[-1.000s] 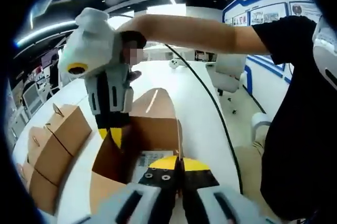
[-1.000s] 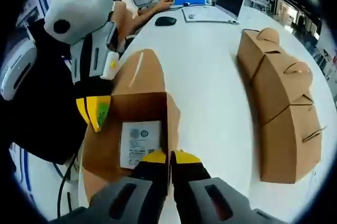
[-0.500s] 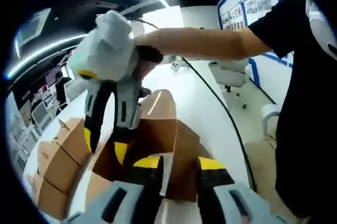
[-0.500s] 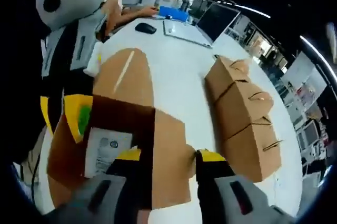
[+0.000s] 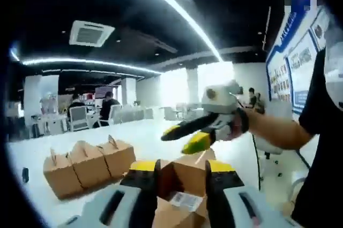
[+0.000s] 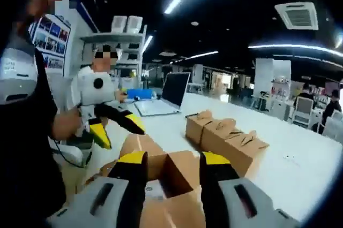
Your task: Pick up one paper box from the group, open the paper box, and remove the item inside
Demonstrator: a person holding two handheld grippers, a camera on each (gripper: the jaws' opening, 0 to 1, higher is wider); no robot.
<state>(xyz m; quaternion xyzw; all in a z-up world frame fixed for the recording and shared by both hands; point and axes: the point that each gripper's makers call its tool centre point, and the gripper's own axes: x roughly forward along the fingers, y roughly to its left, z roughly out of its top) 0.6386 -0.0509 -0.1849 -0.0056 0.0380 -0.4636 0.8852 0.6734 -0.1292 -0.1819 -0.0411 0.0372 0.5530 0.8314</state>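
Both grippers, left (image 5: pixel 181 168) and right (image 6: pixel 173 159), have fingers spread, holding nothing. Open box (image 5: pixel 185 182) sits half-hidden behind them; its label (image 5: pixel 185 200) is unreadable.

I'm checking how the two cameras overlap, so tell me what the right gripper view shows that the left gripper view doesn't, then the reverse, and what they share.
Only the right gripper view has the open laptop on the white table, a blue item beside it, and the left gripper with its jaws spread.

Only the left gripper view has the right gripper, jaws spread, and a ceiling vent.

Both show the open box with a white label inside, and the row of closed boxes.
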